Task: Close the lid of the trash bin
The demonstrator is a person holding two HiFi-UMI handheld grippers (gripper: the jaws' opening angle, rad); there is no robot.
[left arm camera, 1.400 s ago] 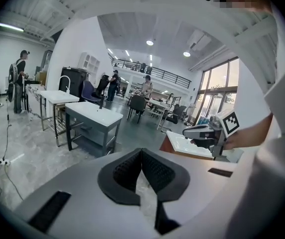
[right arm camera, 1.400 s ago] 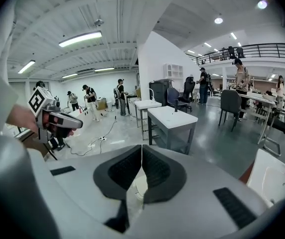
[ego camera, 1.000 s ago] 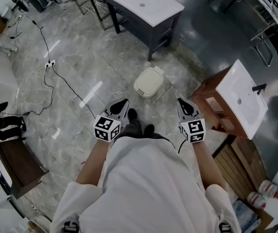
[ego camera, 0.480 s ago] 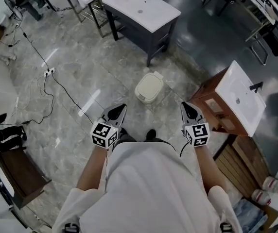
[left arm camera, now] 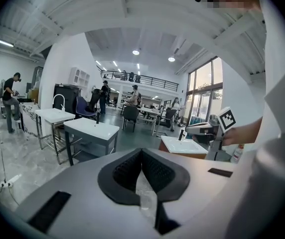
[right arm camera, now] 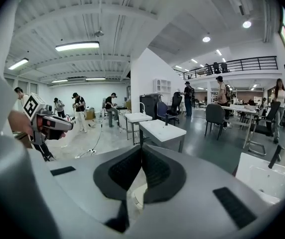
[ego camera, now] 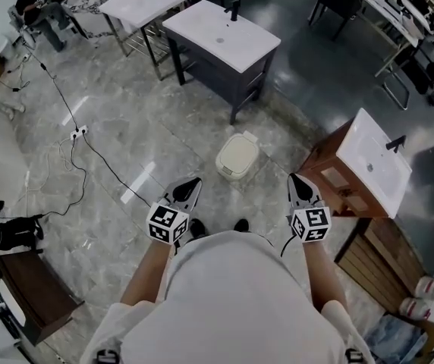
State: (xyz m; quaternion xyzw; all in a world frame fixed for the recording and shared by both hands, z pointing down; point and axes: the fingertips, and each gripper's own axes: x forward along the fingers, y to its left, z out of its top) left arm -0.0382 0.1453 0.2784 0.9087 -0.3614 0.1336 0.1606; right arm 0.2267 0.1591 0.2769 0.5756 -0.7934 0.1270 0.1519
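The small cream trash bin (ego camera: pixel 237 158) stands on the grey marble floor in front of me with its lid down flat. In the head view my left gripper (ego camera: pixel 192 182) hangs short of the bin and to its left, jaws shut and empty. My right gripper (ego camera: pixel 297 179) hangs to the bin's right, also shut and empty. Neither touches the bin. In the left gripper view the left gripper (left arm camera: pixel 141 152) has its pads meeting at the tip. The right gripper (right arm camera: pixel 141 148) looks the same, with a sliver of the cream bin (right arm camera: pixel 138 195) below the pads.
A dark vanity with a white sink top (ego camera: pixel 221 32) stands beyond the bin. A wooden cabinet with a white basin (ego camera: pixel 372 161) is close on the right. A cable and power strip (ego camera: pixel 80 131) cross the floor at left. A brown bench (ego camera: pixel 35 294) sits lower left. Several people stand far off.
Both grippers have lifted slightly and stayed shut. The head view has tipped up, so the bin sits lower in the picture and more of the far room shows. The lid stays down.
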